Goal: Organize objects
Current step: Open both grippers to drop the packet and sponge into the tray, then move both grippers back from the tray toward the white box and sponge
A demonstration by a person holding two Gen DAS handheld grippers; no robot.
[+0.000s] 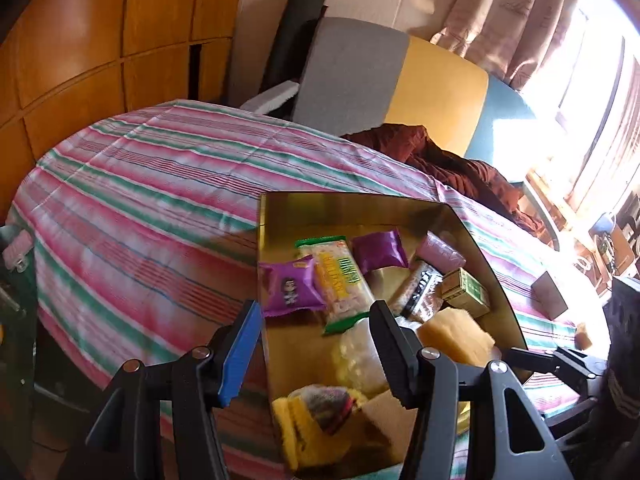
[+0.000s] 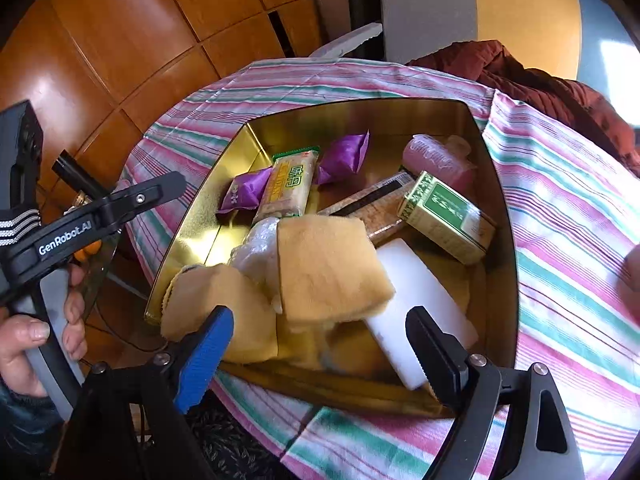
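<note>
Both grippers tilted downward, left gripper (image 1: 316, 336) jaws half apart, right gripper (image 2: 320, 344) jaws wide, both empty.

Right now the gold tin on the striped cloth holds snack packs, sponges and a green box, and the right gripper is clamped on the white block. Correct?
Not quite. The right gripper is open and holds nothing; the white block lies free in the gold tin, as the right wrist view shows. The rest stands.

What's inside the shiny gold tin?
The gold tin holds two purple snack packets, a cracker pack, a green box, a pink packet, a white block and yellow sponges. Whatever lies under the sponges is covered.
</note>
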